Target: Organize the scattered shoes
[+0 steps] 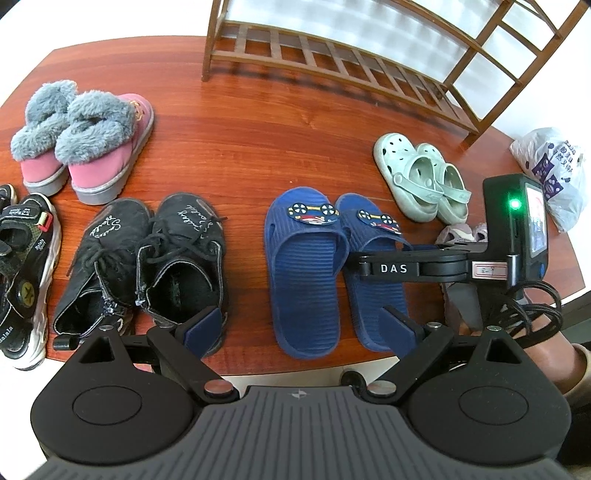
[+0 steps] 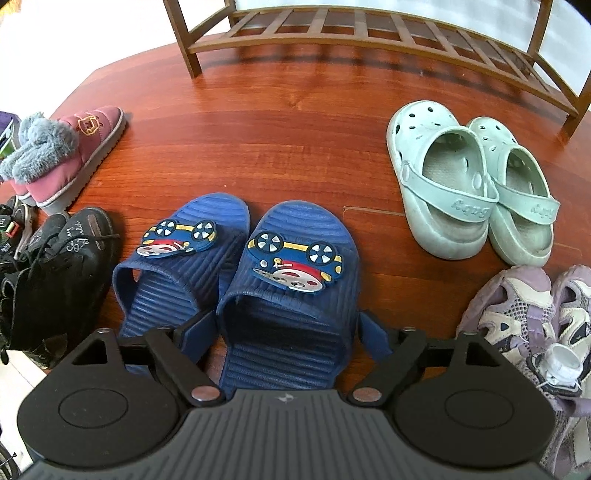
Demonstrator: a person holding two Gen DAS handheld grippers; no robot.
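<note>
Two hand-held tools hover over a red-brown wooden tabletop [image 1: 258, 122] strewn with paired shoes. The right tool [image 2: 286, 334], jaws spread wide, straddles the heel of the right-hand blue slipper [image 2: 291, 295] at lower centre of its view; the pads stand either side and do not appear to press. The left tool [image 1: 303, 326] is likewise wide open and empty, over the near edge between the black lace-up shoes [image 1: 147, 258] and the other blue slipper [image 1: 306, 273].

The step in hand looks like picking up the slipper: close squarely across the heel walls, low enough to catch the sole, and lift clear before swinging toward the wooden shoe rack [image 2: 369, 33] along the top of the frame.

The twin slipper lies just beside the left pad and could be nudged. Mint-green clogs [image 2: 469, 188] sit at right between slipper and rack; lilac sneakers [image 2: 528, 325] crowd the lower right; pink fur-lined boots [image 1: 81, 144] stand upper left.
</note>
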